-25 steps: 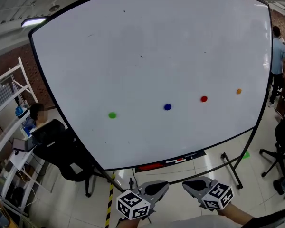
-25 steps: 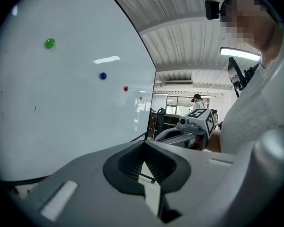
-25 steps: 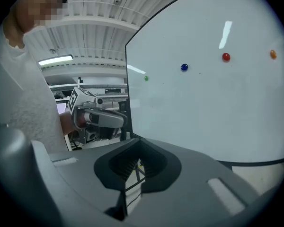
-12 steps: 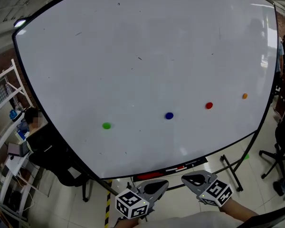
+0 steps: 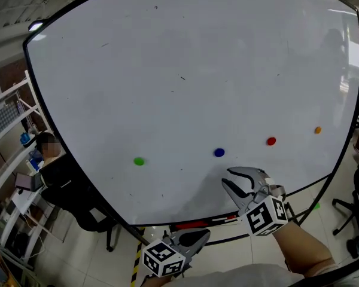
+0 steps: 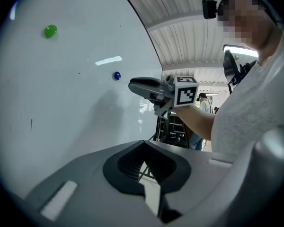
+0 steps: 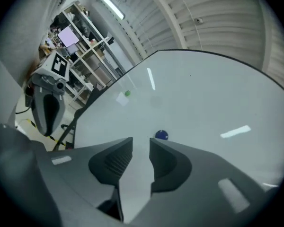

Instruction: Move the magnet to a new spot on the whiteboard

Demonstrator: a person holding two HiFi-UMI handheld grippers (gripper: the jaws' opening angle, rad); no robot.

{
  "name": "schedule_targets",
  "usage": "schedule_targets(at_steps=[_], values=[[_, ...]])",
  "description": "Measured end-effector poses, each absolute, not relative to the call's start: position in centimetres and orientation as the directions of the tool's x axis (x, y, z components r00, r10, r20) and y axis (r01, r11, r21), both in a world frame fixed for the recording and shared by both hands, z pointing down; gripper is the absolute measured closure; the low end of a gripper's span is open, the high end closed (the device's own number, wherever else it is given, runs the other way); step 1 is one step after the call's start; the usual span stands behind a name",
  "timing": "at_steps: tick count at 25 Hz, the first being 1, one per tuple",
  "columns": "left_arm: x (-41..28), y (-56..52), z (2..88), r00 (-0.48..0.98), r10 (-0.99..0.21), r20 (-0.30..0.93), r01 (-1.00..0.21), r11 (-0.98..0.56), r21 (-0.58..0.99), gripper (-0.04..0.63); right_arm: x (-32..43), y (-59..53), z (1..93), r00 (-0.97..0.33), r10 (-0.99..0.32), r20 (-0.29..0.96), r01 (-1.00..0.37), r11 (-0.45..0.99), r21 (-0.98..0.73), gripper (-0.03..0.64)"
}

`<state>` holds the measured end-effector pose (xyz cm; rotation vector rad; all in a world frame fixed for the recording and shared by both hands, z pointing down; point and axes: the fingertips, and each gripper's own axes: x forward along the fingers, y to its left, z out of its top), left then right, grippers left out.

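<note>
The whiteboard [image 5: 185, 70] carries a green magnet [image 5: 139, 161], a blue magnet [image 5: 219, 152], a red magnet [image 5: 271, 141] and an orange magnet [image 5: 317, 130] in a row. My right gripper [image 5: 225, 177] is raised just below the blue magnet, apart from it. Its jaws are opening with nothing between them. In the right gripper view the blue magnet [image 7: 161, 135] shows just beyond the right gripper [image 7: 141, 143]. My left gripper [image 5: 194, 238] hangs low under the board, shut and empty. In the left gripper view, beyond the left gripper [image 6: 143, 162], the green magnet [image 6: 50, 30] and blue magnet [image 6: 116, 75] show.
A black office chair [image 5: 78, 190] and white shelving [image 5: 9, 154] stand at the board's left. The board's tray [image 5: 209, 221] holds a red marker. Stand legs [image 5: 290, 211] and yellow-black floor tape [image 5: 136, 253] lie below. Another chair [image 5: 353, 202] sits at the right.
My right gripper has risen from the bottom of the view to just under the blue magnet, and its jaws have parted. The left gripper has stayed low.
</note>
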<state>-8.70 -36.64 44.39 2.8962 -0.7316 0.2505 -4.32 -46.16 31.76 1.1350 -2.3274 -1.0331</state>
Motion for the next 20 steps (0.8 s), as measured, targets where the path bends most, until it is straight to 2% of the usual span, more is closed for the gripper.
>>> schedule_targets(at_steps=[4, 16, 20], values=[[-9.4, -37.0, 44.6, 0.854, -0.479, 0.203, -0.505, -0.857, 0.102, 0.614, -5.0, -49.1, 29.3, -0.565, -0.821, -0.080, -0.539, 0.294, 0.789, 0.480], [-11.2, -37.5, 44.9, 0.824, -0.529, 0.203, -0.556, -0.824, 0.108, 0.613, -5.8, -52.0, 29.0, -0.484, -0.863, -0.146, -0.495, 0.133, 0.859, 0.490], [-11.4, -37.3, 45.0, 0.820, -0.536, 0.202, -0.562, -0.819, 0.111, 0.614, -5.8, -52.0, 29.0, -0.475, -0.869, -0.141, -0.482, 0.122, 0.868, 0.502]])
